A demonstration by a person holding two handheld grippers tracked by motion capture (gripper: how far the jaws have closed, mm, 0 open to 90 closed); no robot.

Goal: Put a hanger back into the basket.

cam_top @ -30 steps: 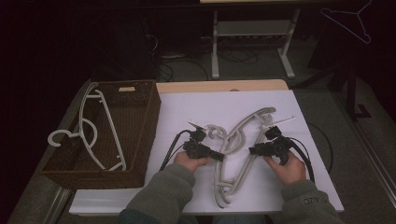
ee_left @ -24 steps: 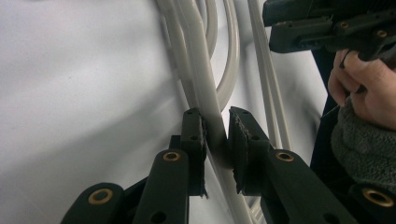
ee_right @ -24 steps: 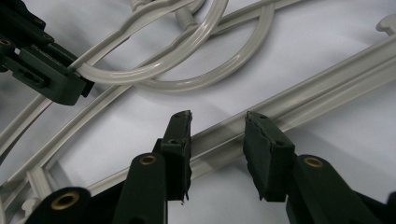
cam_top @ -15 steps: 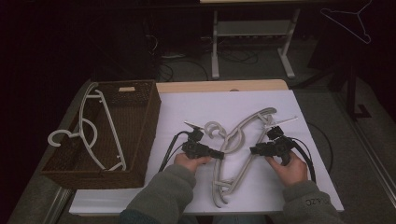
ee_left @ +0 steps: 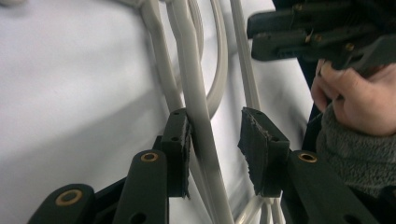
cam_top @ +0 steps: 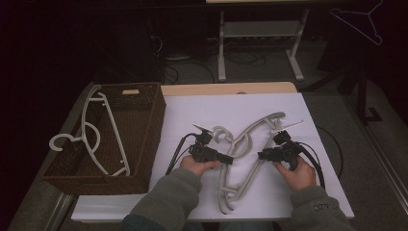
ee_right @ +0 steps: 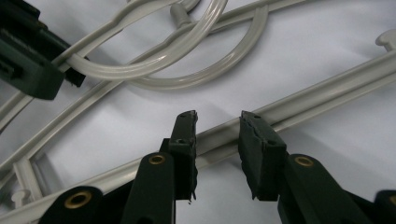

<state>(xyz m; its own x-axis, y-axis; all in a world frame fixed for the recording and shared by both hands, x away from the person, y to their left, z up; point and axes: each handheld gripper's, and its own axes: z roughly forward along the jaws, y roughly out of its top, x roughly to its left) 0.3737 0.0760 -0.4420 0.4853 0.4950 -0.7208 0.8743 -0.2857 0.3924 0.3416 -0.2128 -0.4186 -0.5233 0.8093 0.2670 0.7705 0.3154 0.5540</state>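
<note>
Two-handed handling of hangers on a table covered by a white sheet (cam_top: 240, 108), seen from above and along each tool.

The cream plastic clothes hangers (cam_top: 248, 159), apparently two lying tangled, rest flat on the sheet near the middle of the table's near edge, their hooks overlapping toward the table's centre.

The left gripper (cam_top: 226, 159) reaches in from the hangers' left side. In the left gripper view its jaws (ee_left: 212, 140) stand spread around one pale hanger bar (ee_left: 198, 100); the left pad (ee_left: 180, 144) touches the bar, while the right pad stands clear of it, so no pinch is made.

The right gripper (cam_top: 261, 155) approaches from the hangers' right side. In the right gripper view its jaws (ee_right: 217, 140) are also spread, straddling a ribbed straight bar (ee_right: 299, 105) that lies on the sheet beyond them; whether the pads touch it cannot be told.

A dark woven wicker basket (cam_top: 144, 139) sits at the table's left edge, well apart from the tangled pair, and already carries a white plastic hanger (cam_top: 98, 137) lying across its opening with the hook over the left rim.

Judged progress: one hanger appears stowed. The pair on the sheet is neither gripped nor lifted; closing on a bar, separating the two and carrying them to the basket remain.
</note>
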